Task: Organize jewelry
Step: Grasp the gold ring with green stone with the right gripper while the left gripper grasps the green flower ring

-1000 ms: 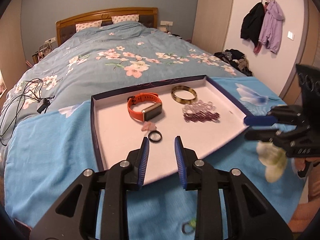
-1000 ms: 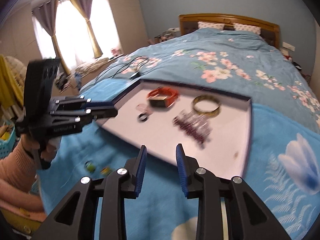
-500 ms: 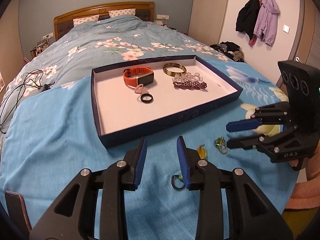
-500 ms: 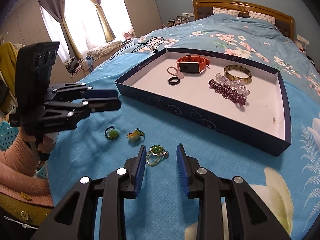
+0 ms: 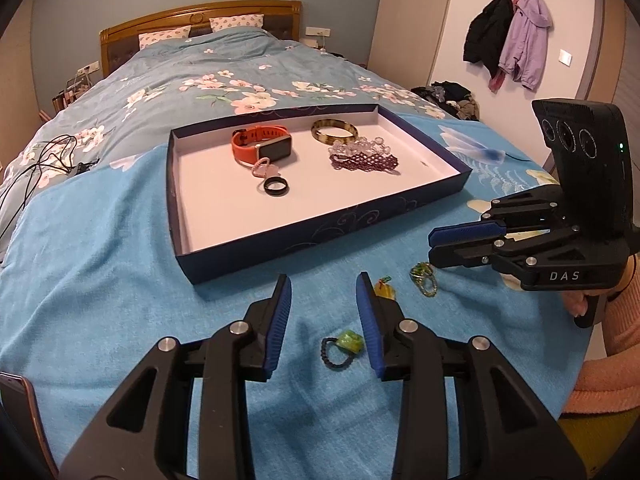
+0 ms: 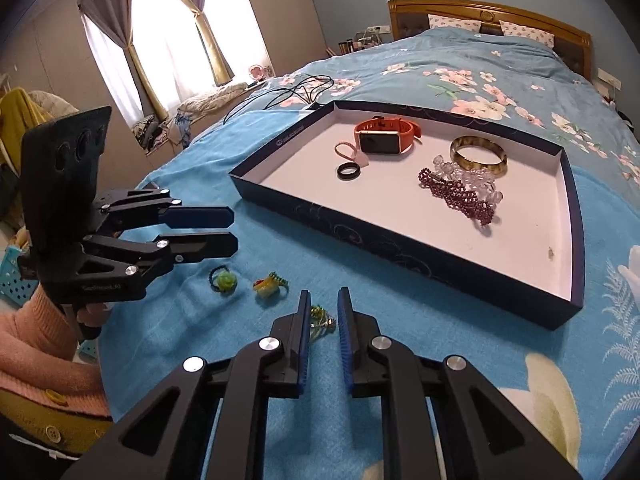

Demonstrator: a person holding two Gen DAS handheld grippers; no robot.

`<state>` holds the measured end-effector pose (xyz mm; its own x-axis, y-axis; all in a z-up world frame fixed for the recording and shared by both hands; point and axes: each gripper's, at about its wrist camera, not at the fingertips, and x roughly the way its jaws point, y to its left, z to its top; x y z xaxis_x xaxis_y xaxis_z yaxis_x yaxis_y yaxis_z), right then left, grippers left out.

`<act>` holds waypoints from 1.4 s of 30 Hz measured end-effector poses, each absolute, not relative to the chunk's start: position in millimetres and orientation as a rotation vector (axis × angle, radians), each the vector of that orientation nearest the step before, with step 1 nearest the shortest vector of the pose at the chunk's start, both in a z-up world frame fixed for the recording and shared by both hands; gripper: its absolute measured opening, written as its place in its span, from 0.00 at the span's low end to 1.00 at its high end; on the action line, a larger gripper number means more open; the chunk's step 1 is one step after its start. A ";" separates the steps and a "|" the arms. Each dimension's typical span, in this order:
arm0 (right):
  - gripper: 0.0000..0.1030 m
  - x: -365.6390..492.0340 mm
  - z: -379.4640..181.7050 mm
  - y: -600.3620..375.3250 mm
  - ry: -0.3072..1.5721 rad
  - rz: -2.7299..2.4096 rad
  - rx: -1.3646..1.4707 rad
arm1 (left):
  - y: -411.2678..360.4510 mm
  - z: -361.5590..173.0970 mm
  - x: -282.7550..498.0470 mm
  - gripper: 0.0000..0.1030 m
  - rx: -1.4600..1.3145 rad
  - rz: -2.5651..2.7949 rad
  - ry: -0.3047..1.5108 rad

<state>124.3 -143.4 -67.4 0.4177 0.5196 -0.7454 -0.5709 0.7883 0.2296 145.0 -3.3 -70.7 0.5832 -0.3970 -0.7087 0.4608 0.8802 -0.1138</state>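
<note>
Three small rings lie on the blue blanket in front of the dark blue tray (image 5: 320, 236) (image 6: 400, 256). My left gripper (image 5: 323, 284) (image 6: 234, 231) hovers open over the green ring with black beads (image 5: 342, 346) (image 6: 223, 280), not touching it. A yellow ring (image 5: 386, 290) (image 6: 266, 285) lies just right of it. My right gripper (image 6: 325, 294) (image 5: 434, 247) has its jaws closing to a narrow gap, with the green-and-gold ring (image 6: 320, 318) (image 5: 424, 278) below its tips; the pads do not press on it. In the tray lie an orange watch (image 5: 260, 146), a bangle (image 5: 334, 130), a purple bead bracelet (image 5: 364, 160) and a black ring (image 5: 276, 187).
The tray sits on a floral bed with a wooden headboard (image 5: 200, 16). Black cables (image 5: 44, 160) lie on the bed's left side. A flat brown-edged object (image 5: 16, 412) shows at the lower left. Coats (image 5: 508, 40) hang on the right wall. A pink sleeve (image 6: 36, 340) holds the left gripper.
Both grippers drew back from over the tray and sank toward the rings on the blanket. The right jaws narrowed over the green-and-gold ring; the left jaws widened slightly.
</note>
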 end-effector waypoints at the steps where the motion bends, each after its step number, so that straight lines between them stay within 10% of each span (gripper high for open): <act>1: 0.12 122.8 -68.2 -141.5 0.914 0.681 -0.081 | -4.9 -70.7 144.4 0.33 0.088 -0.507 0.805; 21: 0.00 123.3 -69.7 -141.7 0.909 0.665 -0.120 | -35.1 -71.0 128.9 0.33 0.137 -0.610 0.792; 26: 0.20 125.6 -71.3 -148.0 0.910 0.631 -0.084 | -37.2 -75.0 131.3 0.33 0.135 -0.611 0.803; 42: 0.20 128.7 -74.8 -123.0 0.900 0.687 -0.083 | -7.7 -85.6 128.4 0.33 0.119 -0.542 0.844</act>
<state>128.7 -123.0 -74.8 0.4249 0.5150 -0.7445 -0.5820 0.7853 0.2111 128.4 -7.7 -85.6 0.5384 -0.4087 -0.7369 0.5008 0.8585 -0.1103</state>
